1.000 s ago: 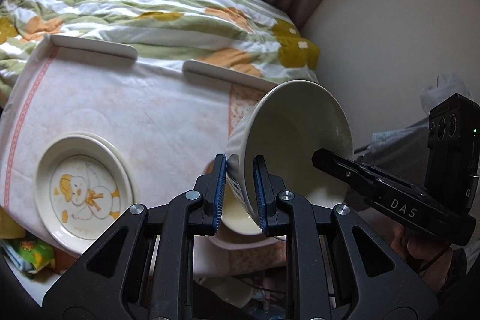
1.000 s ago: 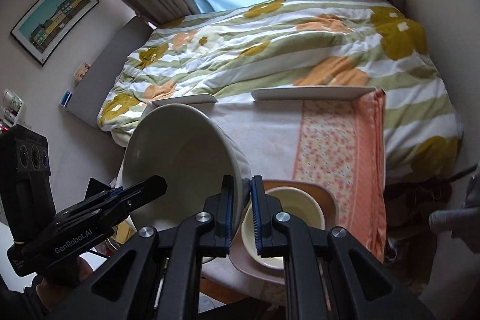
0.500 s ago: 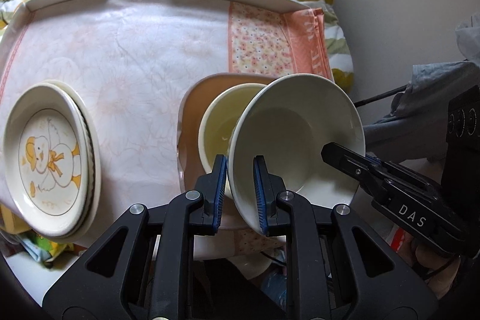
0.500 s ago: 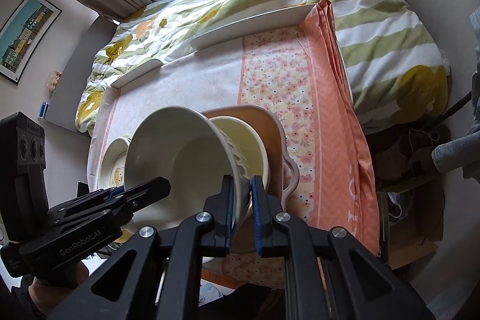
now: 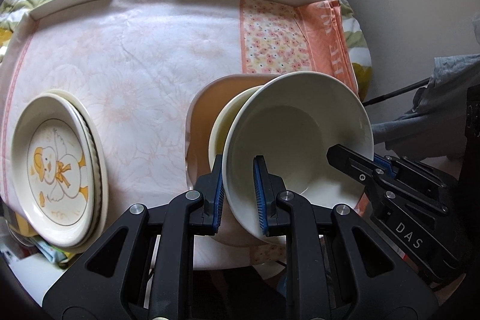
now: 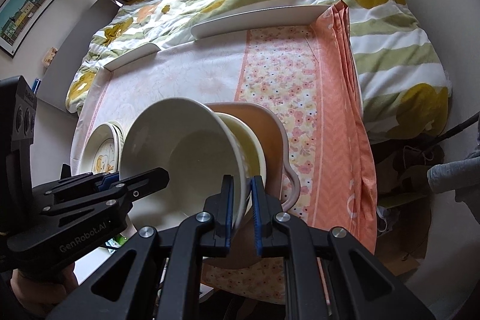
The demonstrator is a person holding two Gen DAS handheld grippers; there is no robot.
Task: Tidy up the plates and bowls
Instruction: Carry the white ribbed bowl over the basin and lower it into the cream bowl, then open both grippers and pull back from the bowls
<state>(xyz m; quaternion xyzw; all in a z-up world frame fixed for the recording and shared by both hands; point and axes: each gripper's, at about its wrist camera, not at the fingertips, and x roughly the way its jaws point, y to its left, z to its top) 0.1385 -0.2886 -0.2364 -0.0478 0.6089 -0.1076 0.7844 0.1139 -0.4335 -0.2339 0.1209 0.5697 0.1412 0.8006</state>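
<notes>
Both the left gripper [image 5: 238,194] and right gripper [image 6: 241,204] clamp opposite rims of the white bowl [image 5: 300,146], tilted just above the yellow bowl [image 6: 252,149]; level it, lower evenly, then release together.

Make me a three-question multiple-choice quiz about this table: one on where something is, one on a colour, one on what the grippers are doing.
1. Where is the duck plate?
A. at the table's left edge
B. on the bed
C. inside the white bowl

2. What colour is the small bowl under the white bowl?
A. blue
B. pale yellow
C. black

3. How is the white bowl held?
A. by neither gripper
B. by the left gripper only
C. by both, the right gripper too

Answers:
1 A, it tops a plate stack at the left edge.
2 B, its inside shows pale yellow.
3 C, each gripper's jaws straddle its rim.
</notes>
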